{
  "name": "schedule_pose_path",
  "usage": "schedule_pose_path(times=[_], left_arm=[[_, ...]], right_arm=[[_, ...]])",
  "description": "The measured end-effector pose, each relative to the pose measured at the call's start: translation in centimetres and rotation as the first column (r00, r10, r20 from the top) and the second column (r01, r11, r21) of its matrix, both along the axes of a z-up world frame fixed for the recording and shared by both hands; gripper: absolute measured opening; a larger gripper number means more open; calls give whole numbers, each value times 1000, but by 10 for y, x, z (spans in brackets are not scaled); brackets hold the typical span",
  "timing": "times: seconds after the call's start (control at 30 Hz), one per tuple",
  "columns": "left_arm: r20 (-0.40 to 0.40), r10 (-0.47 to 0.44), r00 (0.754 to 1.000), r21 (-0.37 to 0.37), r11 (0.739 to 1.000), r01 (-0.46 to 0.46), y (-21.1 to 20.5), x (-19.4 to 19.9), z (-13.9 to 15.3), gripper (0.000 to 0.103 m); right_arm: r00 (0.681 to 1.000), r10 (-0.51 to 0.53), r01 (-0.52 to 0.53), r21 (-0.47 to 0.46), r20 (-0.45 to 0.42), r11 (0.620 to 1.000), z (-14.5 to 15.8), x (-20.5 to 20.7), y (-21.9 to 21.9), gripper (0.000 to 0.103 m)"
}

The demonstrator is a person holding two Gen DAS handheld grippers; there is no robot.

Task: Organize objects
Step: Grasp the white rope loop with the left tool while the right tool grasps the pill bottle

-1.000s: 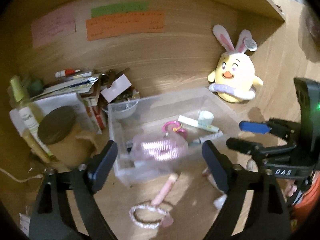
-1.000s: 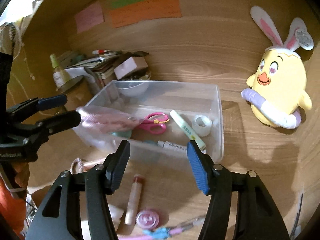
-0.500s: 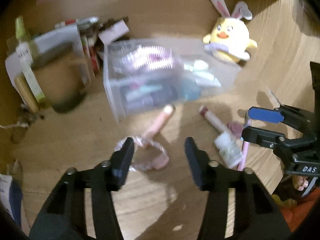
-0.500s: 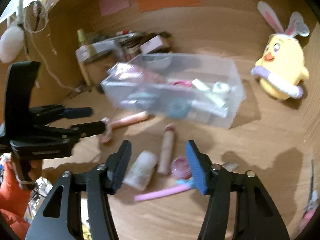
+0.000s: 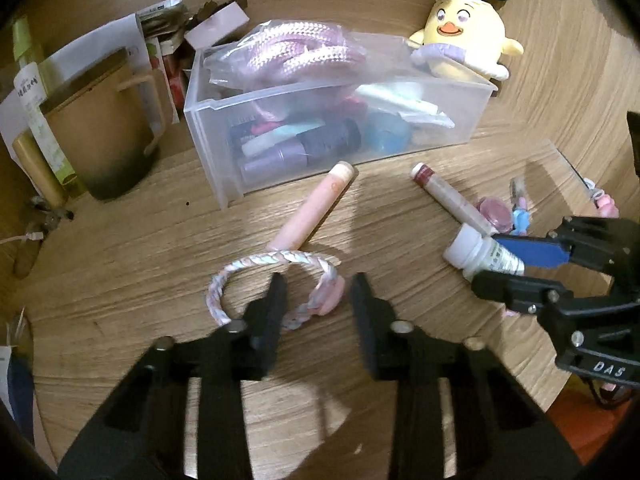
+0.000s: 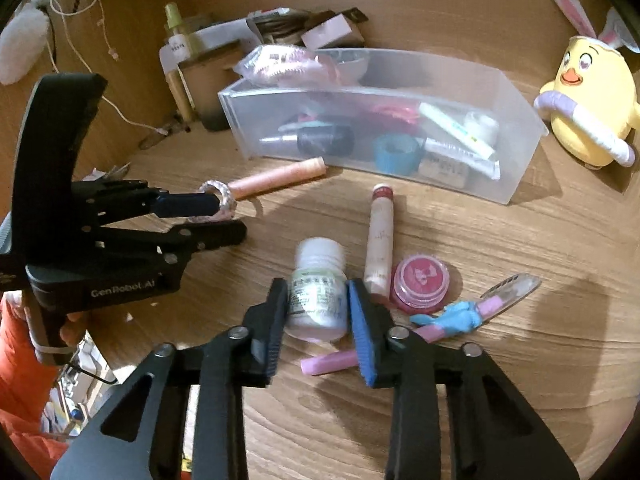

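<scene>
A clear plastic bin holds a bagged pink rope, tubes, tape and bottles. On the desk lie a braided bracelet, a pink tube, a lip-gloss tube, a white pill bottle, a pink jar and a pink pen. My left gripper is open, its jaws straddling the bracelet's pink charm. My right gripper has both jaws against the pill bottle's sides.
A yellow chick plush sits right of the bin. A brown mug, bottles and papers crowd the back left. A cable trails at the left. The desk's curved front edge is near.
Both grippers pulled back from the bin and dropped low to the desk. The left narrowed around the bracelet. The right closed onto the pill bottle.
</scene>
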State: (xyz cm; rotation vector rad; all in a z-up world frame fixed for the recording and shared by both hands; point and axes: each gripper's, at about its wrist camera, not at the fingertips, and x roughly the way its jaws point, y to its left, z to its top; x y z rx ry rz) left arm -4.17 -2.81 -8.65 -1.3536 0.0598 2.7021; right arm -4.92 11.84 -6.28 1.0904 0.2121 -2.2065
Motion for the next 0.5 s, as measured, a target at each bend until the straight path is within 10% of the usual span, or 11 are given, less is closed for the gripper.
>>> schedule_pose_path(times=[0.5], left_arm=[[-123, 59, 991, 95, 994, -47, -16, 23, 39, 11]], right_arm=[[994, -58, 50, -86, -89, 995, 39, -11, 20, 27]])
